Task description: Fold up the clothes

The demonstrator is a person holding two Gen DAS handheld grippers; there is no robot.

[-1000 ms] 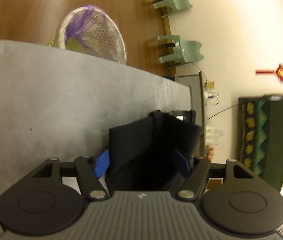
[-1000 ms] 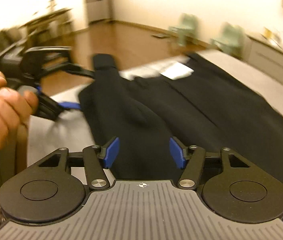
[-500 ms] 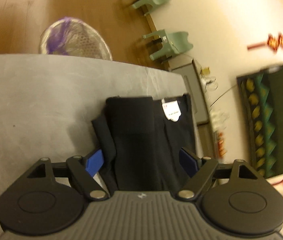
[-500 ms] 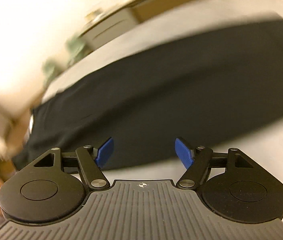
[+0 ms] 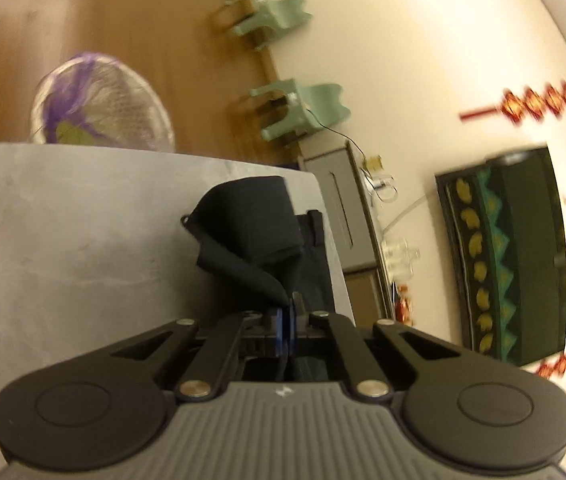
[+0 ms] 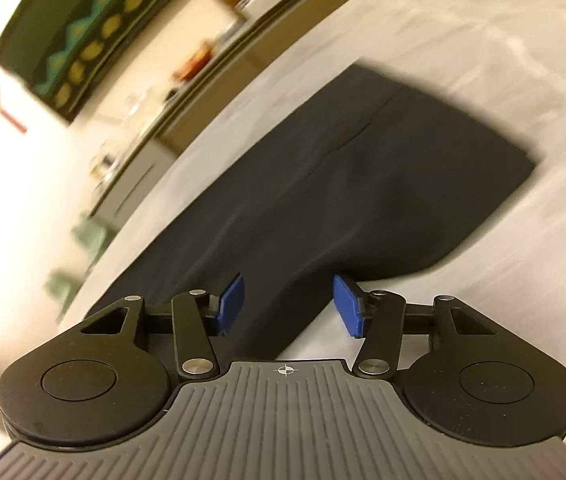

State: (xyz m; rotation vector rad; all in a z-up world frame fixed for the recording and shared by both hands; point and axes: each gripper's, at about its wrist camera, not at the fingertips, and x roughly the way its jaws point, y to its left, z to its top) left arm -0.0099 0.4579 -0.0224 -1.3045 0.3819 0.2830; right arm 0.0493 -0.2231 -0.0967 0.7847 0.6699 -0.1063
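Matt black cloth trousers (image 6: 355,184) on a smooth grey table (image 5: 63,240), glossy wood floor (image 5: 83,12)

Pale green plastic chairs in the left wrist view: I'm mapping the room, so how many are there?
2. One pale green plastic chair is at the top by the cream wall; the other pale green plastic chair is below it, nearer the grey cabinet. More may lie outside the frame.

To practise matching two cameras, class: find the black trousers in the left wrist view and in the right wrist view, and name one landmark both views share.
Left wrist view: black trousers lie bunched at centre, a fold pinched in the shut left gripper.
Right wrist view: black trousers spread flat across the middle, beyond the open right gripper.
Shared landmark: the green-and-yellow wall hanging.
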